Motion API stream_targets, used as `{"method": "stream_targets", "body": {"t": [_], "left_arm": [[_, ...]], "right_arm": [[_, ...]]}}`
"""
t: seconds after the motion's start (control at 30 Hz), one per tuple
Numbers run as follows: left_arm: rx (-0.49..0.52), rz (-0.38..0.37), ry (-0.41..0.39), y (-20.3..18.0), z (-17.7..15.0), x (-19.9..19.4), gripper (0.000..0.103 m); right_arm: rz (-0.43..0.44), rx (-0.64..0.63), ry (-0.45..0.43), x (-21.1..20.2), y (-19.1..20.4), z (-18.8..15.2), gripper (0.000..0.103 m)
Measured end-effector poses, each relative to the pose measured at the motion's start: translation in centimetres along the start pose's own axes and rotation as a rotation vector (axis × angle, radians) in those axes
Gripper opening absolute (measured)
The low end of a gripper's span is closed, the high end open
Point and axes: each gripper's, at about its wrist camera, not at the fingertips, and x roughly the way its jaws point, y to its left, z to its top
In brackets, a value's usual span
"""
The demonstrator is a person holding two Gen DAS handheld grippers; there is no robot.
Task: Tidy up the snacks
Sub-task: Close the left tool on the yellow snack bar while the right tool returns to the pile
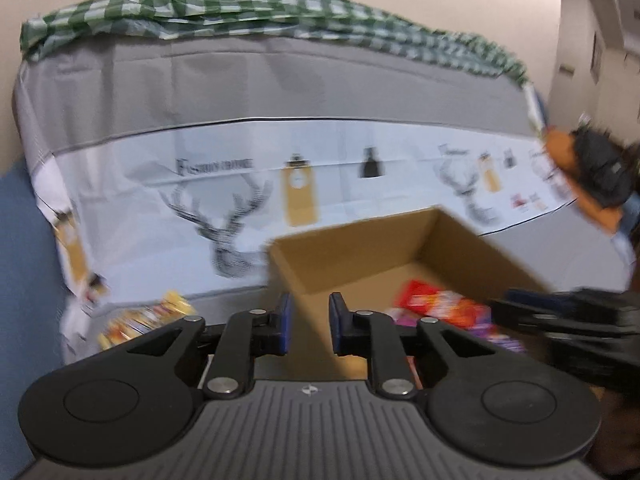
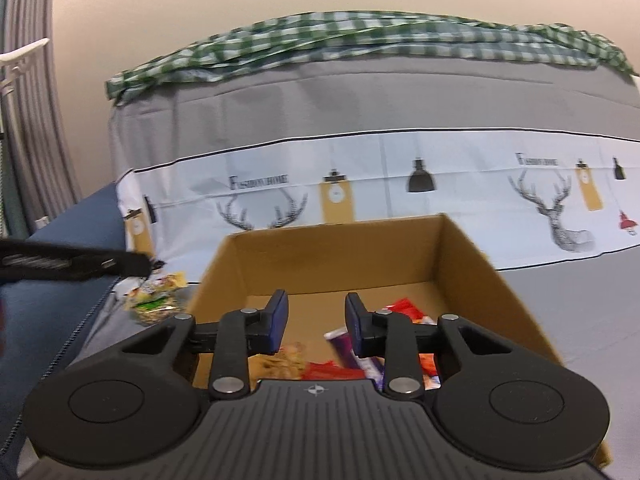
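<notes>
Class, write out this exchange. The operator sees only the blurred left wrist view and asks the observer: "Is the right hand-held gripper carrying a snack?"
Observer: No. The right wrist view shows the right hand-held gripper with its pads apart and nothing between them, pointing into the cardboard box.
Operator: What lies in the box besides red packets?
Observer: A purple wrapper and a yellowish packet lie near the red packets.
Operator: My view shows a yellow smear outside the box. What is it?
Observer: A yellow and green packet on the grey tablecloth, left of the box. The tip of the left hand-held gripper hangs just over it.
</notes>
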Motion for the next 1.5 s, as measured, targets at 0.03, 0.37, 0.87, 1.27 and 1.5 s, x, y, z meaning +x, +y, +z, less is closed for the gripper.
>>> {"method": "stream_targets", "body": {"t": [0.03,0.37,0.87,1.27,1.5], "left_arm": [[0.015,0.041,0.001,1.0,-0.3,1.1,0.045],[0.121,0.347,0.121,7.5,-3.8,10.5,0.093],[0.078,0.408,0.161,9.5,-4.0,14.6,0.073],[-0.354,0.368,0.182,14.8,-3.1,10.3,0.008],[-0.755,0.32,0.298,14.7,-4.2,4.9,0.008]], "right_arm": [[0.008,-0.001,0.003,0.2,0.3,0.0,0.033],[0.082,-0.016,0.04,2.0,2.6,0.0,0.033],[0.1,0.027,0.099,3.7,2.9,-0.4,0.033],[0.095,0.003,0.089,4.0,3.4,-0.4,0.033],[0.101,0.007,0.072,3.8,3.8,0.1,0.033]]}}
